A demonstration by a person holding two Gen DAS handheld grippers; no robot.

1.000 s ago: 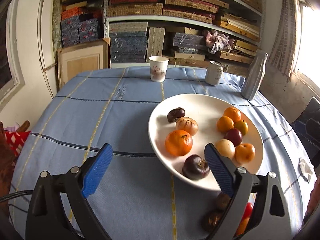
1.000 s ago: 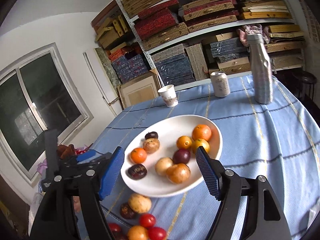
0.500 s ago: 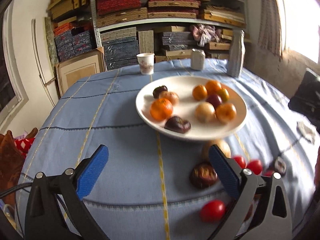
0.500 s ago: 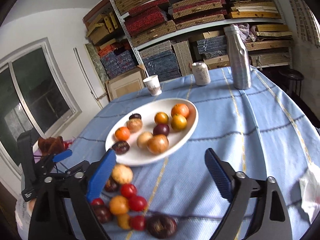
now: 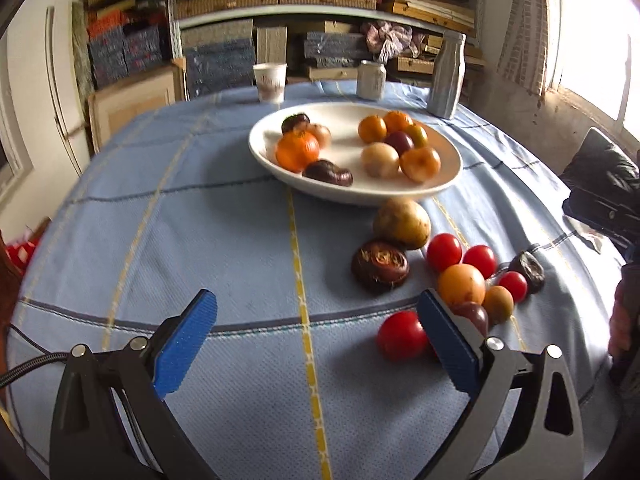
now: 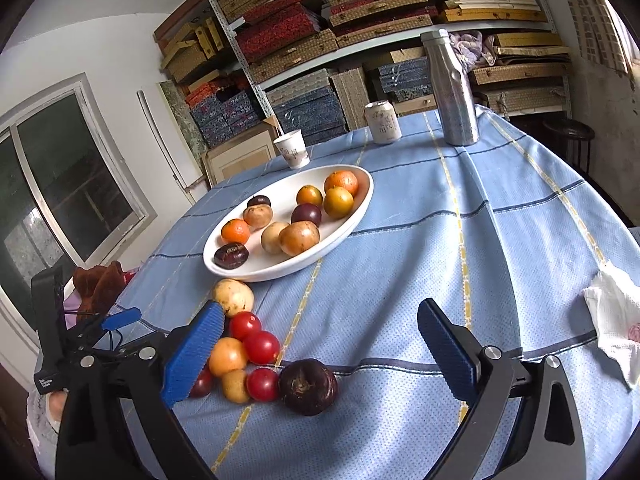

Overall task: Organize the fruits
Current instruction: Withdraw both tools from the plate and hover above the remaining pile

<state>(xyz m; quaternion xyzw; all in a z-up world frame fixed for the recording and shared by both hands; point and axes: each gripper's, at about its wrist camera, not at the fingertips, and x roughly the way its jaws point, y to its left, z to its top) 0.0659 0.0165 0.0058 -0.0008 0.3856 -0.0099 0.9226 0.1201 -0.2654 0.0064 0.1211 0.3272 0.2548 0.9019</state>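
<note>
Tablecloth (image 5: 224, 216): pale blue, crossed by dark blue and yellow lines in a wide grid. Plate (image 6: 352, 216), beyond both grippers: plain white. On it: orange mandarin (image 5: 298, 150), dark purple plum (image 6: 306, 214), tan and yellow-orange rounds. Loose pile (image 6: 248, 344) by the right gripper's near pad: red tomatoes, orange, yellow, one dark purple fruit (image 6: 308, 386). Pads (image 5: 186, 348): bright blue, ribbed, on black arms. Paper cup (image 6: 294, 152): white, reddish print. Bottle (image 6: 454, 88): silver.
</note>
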